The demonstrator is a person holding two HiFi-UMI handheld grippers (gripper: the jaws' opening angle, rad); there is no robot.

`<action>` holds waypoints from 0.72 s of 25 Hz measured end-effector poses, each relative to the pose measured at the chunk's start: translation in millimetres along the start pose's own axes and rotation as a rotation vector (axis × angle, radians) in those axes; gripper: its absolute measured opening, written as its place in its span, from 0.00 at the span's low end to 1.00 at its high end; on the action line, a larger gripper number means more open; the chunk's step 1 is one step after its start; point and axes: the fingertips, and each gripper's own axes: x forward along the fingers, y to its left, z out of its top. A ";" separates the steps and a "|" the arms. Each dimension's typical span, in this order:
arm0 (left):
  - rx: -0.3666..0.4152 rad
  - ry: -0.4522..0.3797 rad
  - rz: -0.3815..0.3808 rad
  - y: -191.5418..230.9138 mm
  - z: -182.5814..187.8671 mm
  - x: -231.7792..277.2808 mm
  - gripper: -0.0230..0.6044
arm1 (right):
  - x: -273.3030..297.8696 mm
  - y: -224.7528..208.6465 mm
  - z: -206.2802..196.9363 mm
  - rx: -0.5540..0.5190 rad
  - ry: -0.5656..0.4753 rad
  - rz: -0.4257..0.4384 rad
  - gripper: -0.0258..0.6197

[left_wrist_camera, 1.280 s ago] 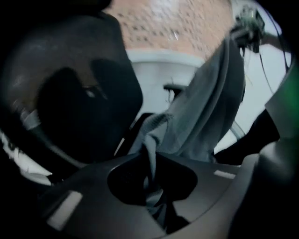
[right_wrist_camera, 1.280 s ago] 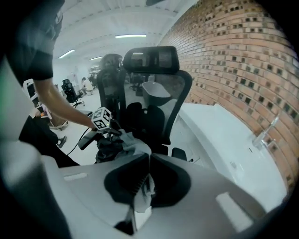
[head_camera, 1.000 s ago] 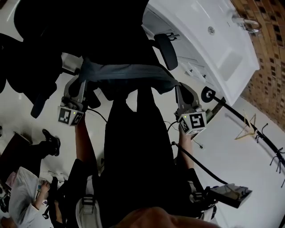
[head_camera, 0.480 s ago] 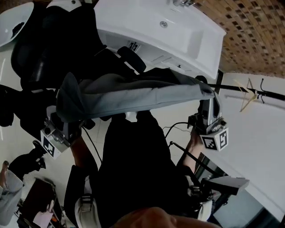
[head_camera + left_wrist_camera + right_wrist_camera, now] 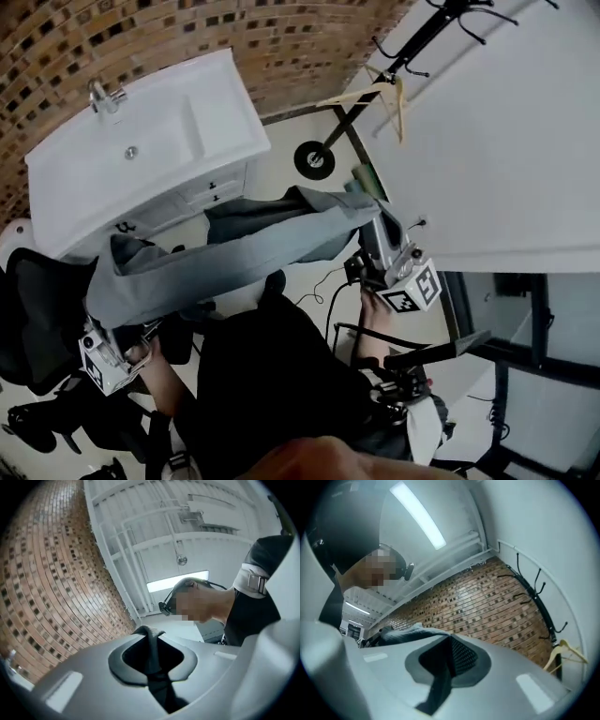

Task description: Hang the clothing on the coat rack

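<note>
A grey garment [image 5: 234, 253] hangs stretched between my two grippers in the head view. My left gripper [image 5: 120, 321] is shut on its left end, low at the left; a pinched fold of the cloth [image 5: 149, 637] shows between its jaws. My right gripper [image 5: 372, 223] is shut on the right end, and the fabric [image 5: 440, 679] runs through its jaws. The black coat rack [image 5: 412, 42] stands beyond the right gripper, with its round base [image 5: 314, 159] on the floor. A wooden hanger [image 5: 380, 89] hangs on it. The rack's hooks [image 5: 534, 592] also show in the right gripper view.
A white sink cabinet [image 5: 141, 150] stands against the brick wall [image 5: 281, 37] at the upper left. A white wall [image 5: 506, 141] fills the right side. A black office chair [image 5: 37, 319] is at the far left. The person's dark clothes [image 5: 272, 384] fill the lower middle.
The head view has swung round: the sink went from upper right to upper left and the coat rack now stands ahead. The garment, still held at both ends, came up and spread out.
</note>
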 end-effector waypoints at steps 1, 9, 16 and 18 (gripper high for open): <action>-0.042 -0.003 -0.029 -5.2 -21.6 25.8 0.09 | -15.2 -28.3 11.9 -0.016 -0.011 -0.034 0.05; -0.345 -0.071 -0.199 -34.1 -145.2 191.3 0.09 | -121.1 -152.7 128.1 -0.215 -0.099 -0.213 0.05; -0.480 -0.140 -0.362 -49.9 -199.9 297.8 0.09 | -168.7 -191.1 206.8 -0.363 -0.194 -0.311 0.05; -0.498 -0.159 -0.396 -51.6 -213.6 324.6 0.09 | -177.3 -210.6 220.4 -0.381 -0.198 -0.344 0.05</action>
